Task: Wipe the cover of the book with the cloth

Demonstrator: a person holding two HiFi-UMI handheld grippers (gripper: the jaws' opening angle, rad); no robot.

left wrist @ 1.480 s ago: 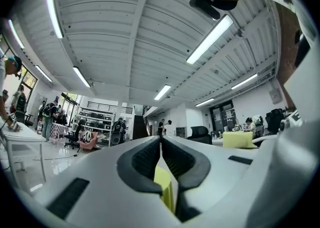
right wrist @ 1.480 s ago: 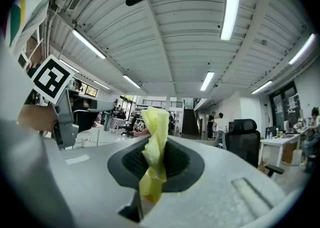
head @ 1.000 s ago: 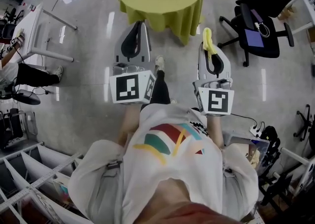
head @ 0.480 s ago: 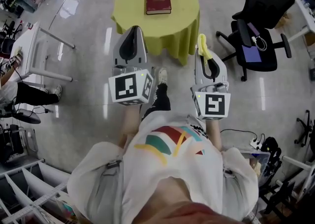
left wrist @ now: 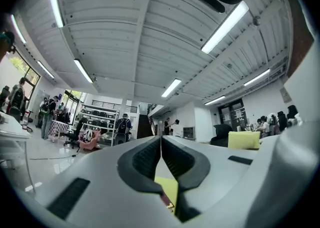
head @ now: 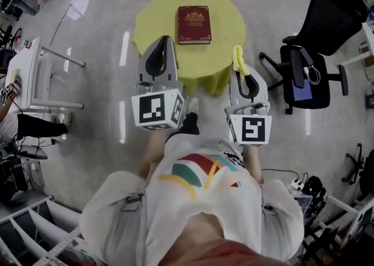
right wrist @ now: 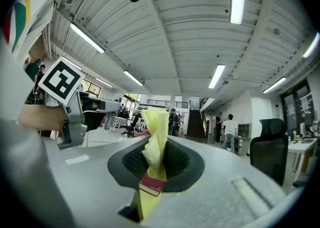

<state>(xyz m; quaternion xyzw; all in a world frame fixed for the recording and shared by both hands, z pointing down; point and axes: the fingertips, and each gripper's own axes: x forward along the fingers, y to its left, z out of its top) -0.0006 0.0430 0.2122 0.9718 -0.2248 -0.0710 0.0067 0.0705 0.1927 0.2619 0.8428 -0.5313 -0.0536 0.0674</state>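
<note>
A dark red book (head: 194, 24) with gold print lies flat on a round table under a yellow-green tablecloth (head: 153, 22). My left gripper (head: 162, 39) is shut and empty, its tip over the table's near left edge, short of the book. My right gripper (head: 238, 49) is shut on a yellow cloth (head: 240, 60) at the near right edge. In the right gripper view the cloth (right wrist: 155, 134) stands up between the closed jaws, with the red book (right wrist: 151, 184) showing below it. In the left gripper view the jaws (left wrist: 161, 140) meet with nothing between them.
A black office chair (head: 310, 66) with a purple pad stands right of the table. A white desk (head: 32, 72) is at the left. White shelving (head: 35, 224) is behind me at lower left, and cables with a power strip (head: 304, 184) lie at lower right.
The person has walked toward the table, so table and book sit closer and lower in the head view. Both grippers now reach its near edge. Their jaws stay as they were.
</note>
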